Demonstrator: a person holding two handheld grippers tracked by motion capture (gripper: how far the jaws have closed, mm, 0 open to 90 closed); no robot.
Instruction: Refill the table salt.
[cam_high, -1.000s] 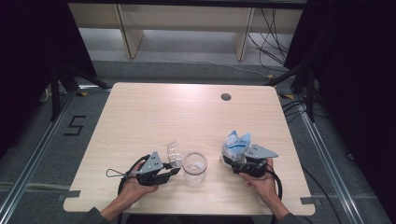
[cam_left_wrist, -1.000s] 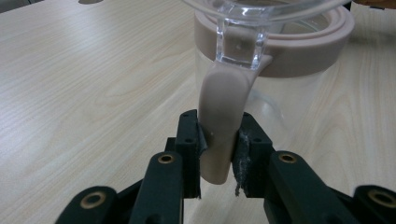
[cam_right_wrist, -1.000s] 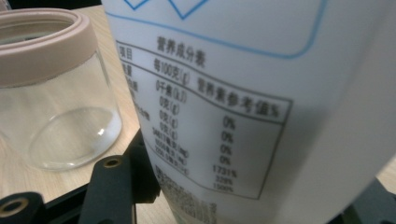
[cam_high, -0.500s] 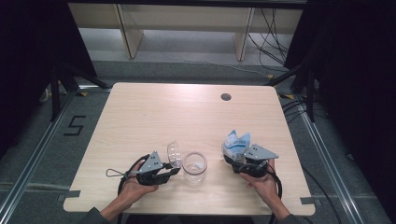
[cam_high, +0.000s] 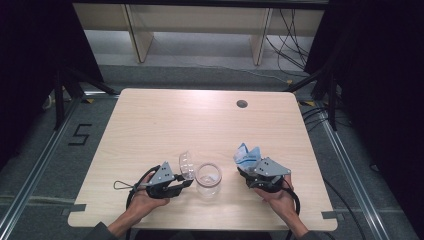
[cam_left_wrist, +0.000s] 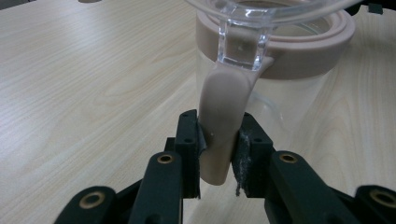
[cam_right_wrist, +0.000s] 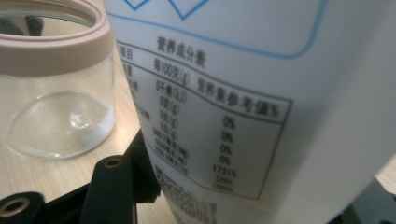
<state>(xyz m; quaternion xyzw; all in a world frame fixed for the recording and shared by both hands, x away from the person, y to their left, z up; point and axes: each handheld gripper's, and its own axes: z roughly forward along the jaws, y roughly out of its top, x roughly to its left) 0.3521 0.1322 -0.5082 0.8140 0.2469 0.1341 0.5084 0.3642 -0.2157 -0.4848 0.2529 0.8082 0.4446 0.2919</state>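
A clear glass jar (cam_high: 208, 178) with a beige rim stands near the table's front edge, its clear domed lid (cam_high: 186, 164) swung open to the left. My left gripper (cam_high: 186, 183) is shut on the jar's beige tab (cam_left_wrist: 219, 140), which hangs from the rim (cam_left_wrist: 303, 44) below the lid's hinge. To the right, my right gripper (cam_high: 248, 170) is shut on a white pouch with blue print (cam_high: 247, 155), held upright. In the right gripper view the pouch (cam_right_wrist: 243, 116) shows a printed table and hides most of the jaws; the jar (cam_right_wrist: 56, 93) stands just to its left.
The light wooden table (cam_high: 200, 120) has a dark round hole (cam_high: 242, 104) at the back right. A cable loop (cam_high: 122, 185) trails left of the left hand. Shelf legs and floor cables lie beyond the far edge.
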